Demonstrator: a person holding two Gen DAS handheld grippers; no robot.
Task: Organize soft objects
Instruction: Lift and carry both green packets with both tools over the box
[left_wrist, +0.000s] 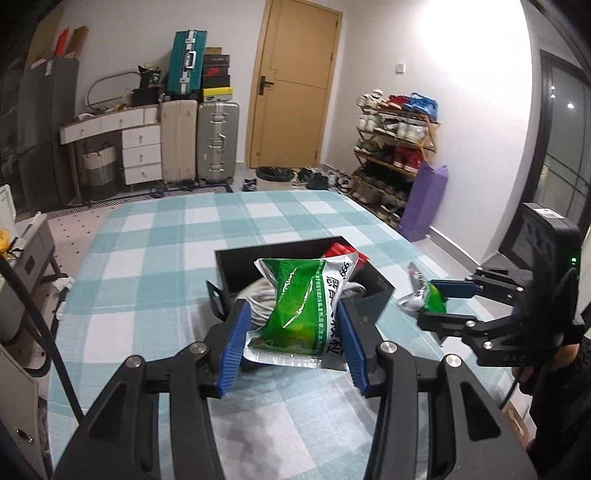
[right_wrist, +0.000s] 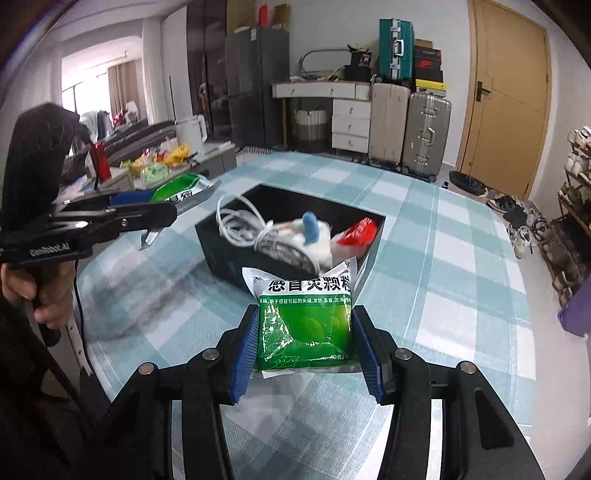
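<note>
My left gripper is shut on a green and white medicine packet, held above the checked cloth just in front of a black box. My right gripper is shut on a second green and white packet, in front of the same black box. The box holds a coiled white cable, a white and blue soft item and a red packet. Each gripper shows in the other's view: the right one right of the box, the left one left of it.
The table wears a teal and white checked cloth. Behind it stand suitcases, white drawers, a wooden door and a shoe rack. A purple bag leans by the rack. A side table with clutter stands left.
</note>
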